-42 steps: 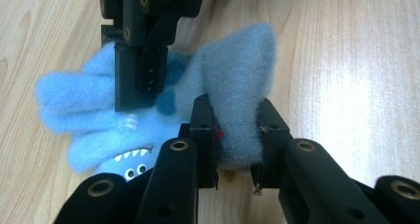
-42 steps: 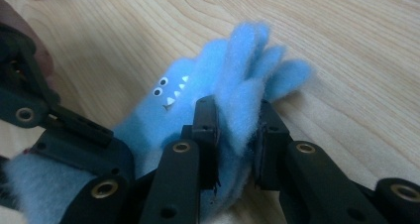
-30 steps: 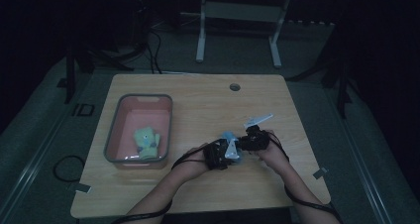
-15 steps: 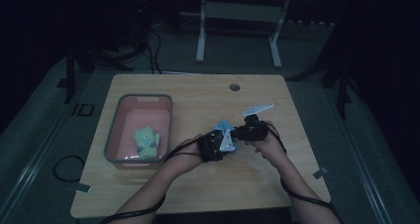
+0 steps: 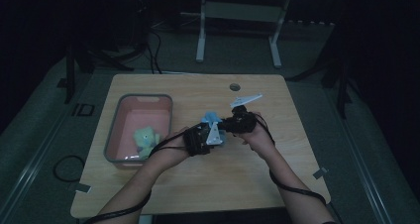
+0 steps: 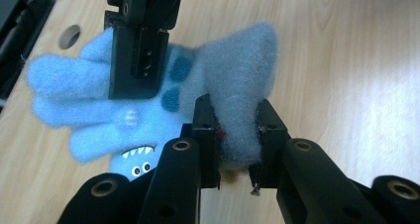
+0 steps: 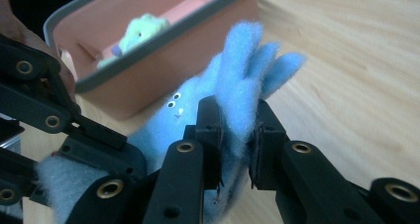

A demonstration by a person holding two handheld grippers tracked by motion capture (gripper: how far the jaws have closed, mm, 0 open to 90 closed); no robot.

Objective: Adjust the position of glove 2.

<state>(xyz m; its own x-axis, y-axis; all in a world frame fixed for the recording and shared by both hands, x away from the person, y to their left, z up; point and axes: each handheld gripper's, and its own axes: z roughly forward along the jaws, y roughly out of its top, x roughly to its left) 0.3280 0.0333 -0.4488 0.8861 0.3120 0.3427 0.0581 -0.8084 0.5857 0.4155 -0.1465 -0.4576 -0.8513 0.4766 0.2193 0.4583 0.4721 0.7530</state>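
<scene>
A fuzzy blue monster glove (image 5: 211, 119) hangs just above the middle of the wooden table (image 5: 257, 174), stretched between both grippers. My left gripper (image 6: 236, 135) is shut on the glove's (image 6: 148, 110) grey-blue cuff end. The right gripper (image 7: 236, 130) is shut on the glove's (image 7: 237, 90) finger end. In the left gripper view the right gripper's black jaw reaches in from the top onto the glove's fingers. In the high view the left gripper (image 5: 203, 137) sits just left of the right gripper (image 5: 237, 122).
A pink bin with a grey rim (image 5: 119, 130) stands at the table's left, holding a pale green plush toy (image 5: 144, 137). The bin (image 7: 163, 40) lies close behind the glove in the right gripper view. A round cable hole (image 5: 235, 87) is near the far edge.
Both hands have moved forward and slightly up across the table, carrying the blue glove between them. Both grippers stay shut on it.
</scene>
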